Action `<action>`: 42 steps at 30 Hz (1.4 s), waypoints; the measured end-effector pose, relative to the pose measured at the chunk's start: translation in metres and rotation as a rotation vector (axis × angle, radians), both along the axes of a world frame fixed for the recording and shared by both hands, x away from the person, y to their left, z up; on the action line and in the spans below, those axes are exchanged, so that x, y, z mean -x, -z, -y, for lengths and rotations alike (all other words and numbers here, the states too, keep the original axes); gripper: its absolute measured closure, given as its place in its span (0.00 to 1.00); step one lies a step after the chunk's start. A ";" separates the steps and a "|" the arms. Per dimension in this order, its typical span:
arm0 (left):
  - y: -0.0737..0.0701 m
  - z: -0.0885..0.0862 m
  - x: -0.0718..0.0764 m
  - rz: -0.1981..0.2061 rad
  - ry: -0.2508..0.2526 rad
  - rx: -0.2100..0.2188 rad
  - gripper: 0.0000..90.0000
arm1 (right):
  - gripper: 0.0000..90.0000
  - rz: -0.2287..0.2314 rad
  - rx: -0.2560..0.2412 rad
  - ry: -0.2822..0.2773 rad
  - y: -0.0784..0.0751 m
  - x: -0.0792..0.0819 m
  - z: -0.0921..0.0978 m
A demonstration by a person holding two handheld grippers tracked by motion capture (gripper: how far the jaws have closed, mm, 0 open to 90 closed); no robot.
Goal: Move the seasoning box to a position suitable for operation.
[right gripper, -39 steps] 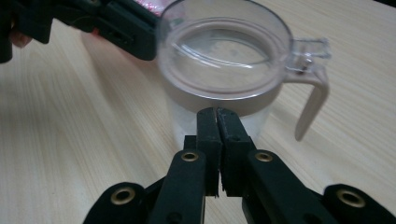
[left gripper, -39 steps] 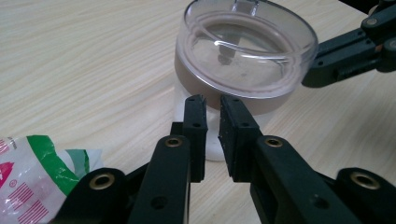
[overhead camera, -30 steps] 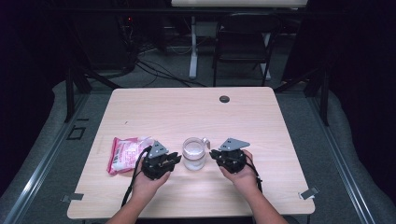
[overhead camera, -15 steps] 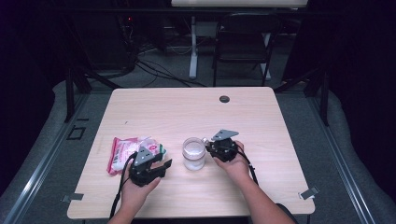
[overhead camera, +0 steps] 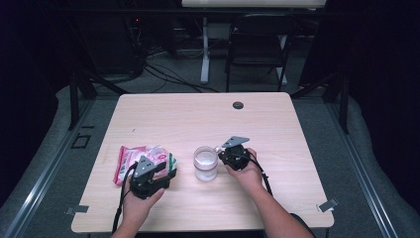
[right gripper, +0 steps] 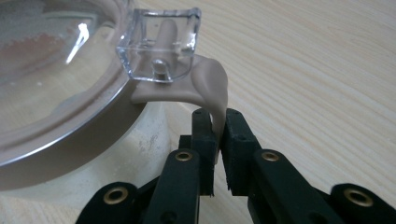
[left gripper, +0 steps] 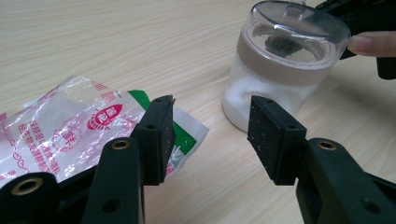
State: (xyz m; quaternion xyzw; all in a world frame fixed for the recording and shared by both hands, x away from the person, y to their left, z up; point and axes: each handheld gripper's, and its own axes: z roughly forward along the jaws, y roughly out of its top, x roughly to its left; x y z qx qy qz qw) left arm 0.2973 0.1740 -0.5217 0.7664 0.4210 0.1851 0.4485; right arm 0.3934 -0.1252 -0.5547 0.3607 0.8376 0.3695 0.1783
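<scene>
the jar [overhead camera: 205, 162] of white powder stands upright mid-worktop [overhead camera: 208, 119], lid down. its beige latch tab [right gripper: 212, 91] hangs off the rim toward the right gripper [right gripper: 217, 140], whose jaws are pinched tight on it. the left gripper [left gripper: 210, 133] has its jaws wide apart, holding nothing, with the jar ahead to one side and the plastic packet [left gripper: 70, 130] lying flat under its near jaw.

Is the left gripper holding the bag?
No: in the left gripper view the left gripper has its fingers spread open above the bag, with nothing between them.
</scene>
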 end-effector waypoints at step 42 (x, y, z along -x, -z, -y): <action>-0.025 0.031 -0.042 0.017 0.115 0.171 0.59 | 0.70 0.007 -0.093 0.063 -0.058 0.085 0.042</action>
